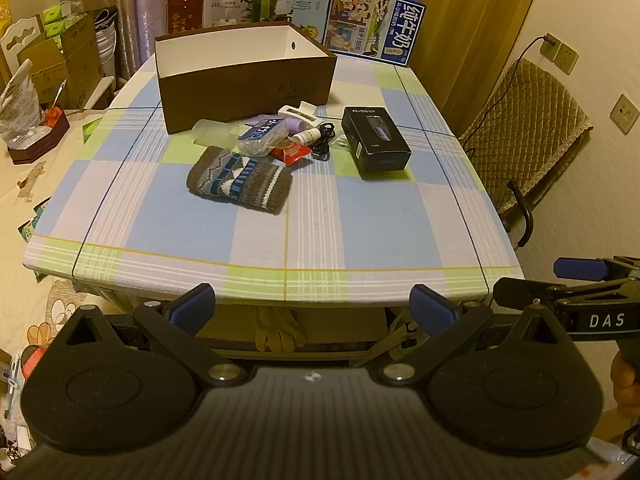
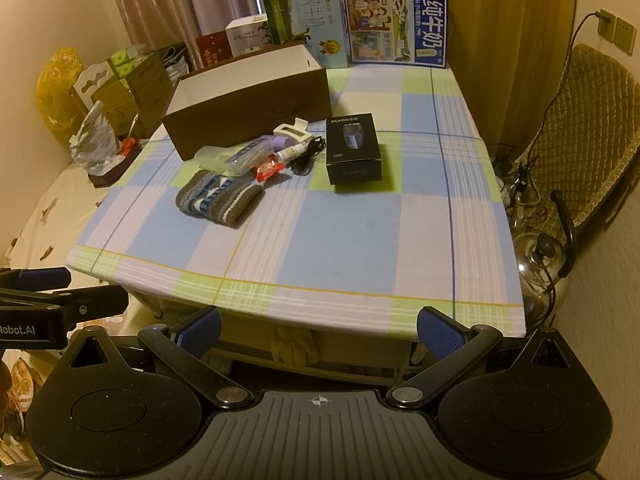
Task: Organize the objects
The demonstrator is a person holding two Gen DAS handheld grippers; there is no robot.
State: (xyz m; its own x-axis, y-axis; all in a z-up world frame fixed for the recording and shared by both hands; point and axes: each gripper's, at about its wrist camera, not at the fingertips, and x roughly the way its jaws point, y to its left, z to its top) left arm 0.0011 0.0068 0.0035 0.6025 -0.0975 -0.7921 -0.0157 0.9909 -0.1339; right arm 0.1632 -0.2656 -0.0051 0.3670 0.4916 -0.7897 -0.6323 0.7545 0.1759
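Clutter [image 1: 276, 140] is lying beside the empty brown box [image 1: 244, 76], awaiting a first reach, while both grippers [image 1: 314, 310] [image 2: 318, 330] are hovering off-table, jaws spread.

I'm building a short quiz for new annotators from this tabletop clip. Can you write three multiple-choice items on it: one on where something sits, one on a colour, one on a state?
1. Where does the black product box lie?
A. inside the brown storage box
B. on the tablecloth, right of the small clutter
C. on the chair

2. What colour is the inside of the brown storage box?
A. white
B. red
C. black

3. How does the left claw stand?
A. shut on the knitted piece
B. shut on nothing
C. open, holding nothing

Answers:
1 B: it rests flat on the checked tablecloth, beside the black cable.
2 A: its inner walls show white above the brown outside.
3 C: its blue pads sit wide apart at the table's near edge, as do those of the right claw, while the knitted piece lies untouched.
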